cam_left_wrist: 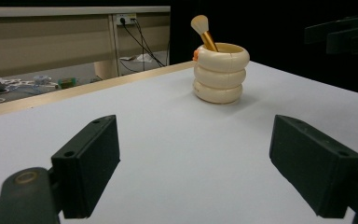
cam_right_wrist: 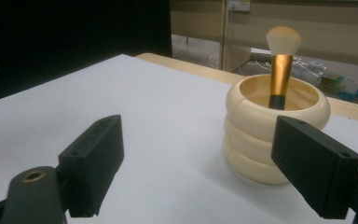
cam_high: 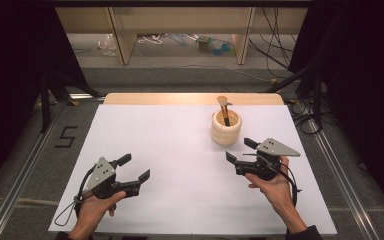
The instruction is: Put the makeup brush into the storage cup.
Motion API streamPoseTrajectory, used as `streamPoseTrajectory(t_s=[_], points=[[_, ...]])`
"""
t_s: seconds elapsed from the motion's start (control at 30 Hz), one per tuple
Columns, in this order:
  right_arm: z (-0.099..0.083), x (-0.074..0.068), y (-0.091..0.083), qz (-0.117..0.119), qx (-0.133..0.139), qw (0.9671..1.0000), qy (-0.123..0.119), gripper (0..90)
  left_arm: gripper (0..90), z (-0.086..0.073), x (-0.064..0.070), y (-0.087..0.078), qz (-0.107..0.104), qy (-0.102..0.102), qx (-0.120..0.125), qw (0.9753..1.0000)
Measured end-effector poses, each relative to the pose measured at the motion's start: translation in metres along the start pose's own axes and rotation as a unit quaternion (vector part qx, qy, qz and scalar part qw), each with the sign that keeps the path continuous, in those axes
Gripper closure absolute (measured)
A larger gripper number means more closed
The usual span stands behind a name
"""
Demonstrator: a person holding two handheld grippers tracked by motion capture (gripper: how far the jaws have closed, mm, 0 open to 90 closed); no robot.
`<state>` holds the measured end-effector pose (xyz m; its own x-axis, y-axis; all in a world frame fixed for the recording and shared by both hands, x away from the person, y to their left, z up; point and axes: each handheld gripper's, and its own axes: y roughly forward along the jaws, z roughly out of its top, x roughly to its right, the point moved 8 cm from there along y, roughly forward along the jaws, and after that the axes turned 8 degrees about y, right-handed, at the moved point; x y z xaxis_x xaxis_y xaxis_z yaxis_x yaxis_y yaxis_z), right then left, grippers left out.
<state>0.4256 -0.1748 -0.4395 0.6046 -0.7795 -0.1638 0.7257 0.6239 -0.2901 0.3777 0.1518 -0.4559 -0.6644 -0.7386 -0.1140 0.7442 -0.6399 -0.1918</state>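
**Getting ready to reach for the brush in the cup**

A cream cup [cam_high: 226, 128] made of three fat rings stands on the white table [cam_high: 180, 165], toward the far side. A makeup brush [cam_high: 224, 111] stands in the cup. Its fluffy tip points up, and it leans on the rim. Its gold and black handle goes down inside.

The right gripper [cam_high: 241, 150] is close to the cup, just in front of it. In the right gripper view the cup [cam_right_wrist: 277, 128] looks big and near, with the brush [cam_right_wrist: 281, 70] poking out of the top. The right jaws are spread wide. They hold nothing and touch nothing.

The left gripper [cam_high: 134, 167] is well apart from the cup, near the person's side of the table. Its jaws are wide open too, and nothing is between them. In the left gripper view the cup [cam_left_wrist: 221, 73] sits far off.

I think this is the very start, the reaching step. No one has touched the brush yet. The right gripper looks like the one to go, since it is nearest. Next it needs to lift up above the rim, put its jaws on both sides of the thin handle, and squeeze softly. The cup may tip or slide if it gets bumped, so the left gripper could hold it steady.
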Motion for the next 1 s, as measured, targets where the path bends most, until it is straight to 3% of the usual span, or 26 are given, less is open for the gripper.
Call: streamPoseTrajectory(t_s=[0.6,0.73,0.93,1.0], points=[[-0.016,-0.008,-0.013,0.01,-0.008,0.9999,0.008,15.6,16.0,-0.002,0.0,-0.001,0.002,0.0,-0.003,1.0],[-0.021,-0.009,-0.019,0.013,-0.014,0.9993,0.033,15.6,16.0,-0.002,0.0,0.0,0.0,0.004,-0.004,1.0],[-0.025,-0.008,-0.024,0.009,-0.021,0.9992,0.031,15.6,16.0,-0.001,0.001,0.002,-0.003,0.002,-0.003,1.0],[-0.025,-0.008,-0.025,0.009,-0.011,0.9992,0.037,15.6,16.0,-0.001,0.001,0.002,-0.003,0.002,-0.004,1.0]])
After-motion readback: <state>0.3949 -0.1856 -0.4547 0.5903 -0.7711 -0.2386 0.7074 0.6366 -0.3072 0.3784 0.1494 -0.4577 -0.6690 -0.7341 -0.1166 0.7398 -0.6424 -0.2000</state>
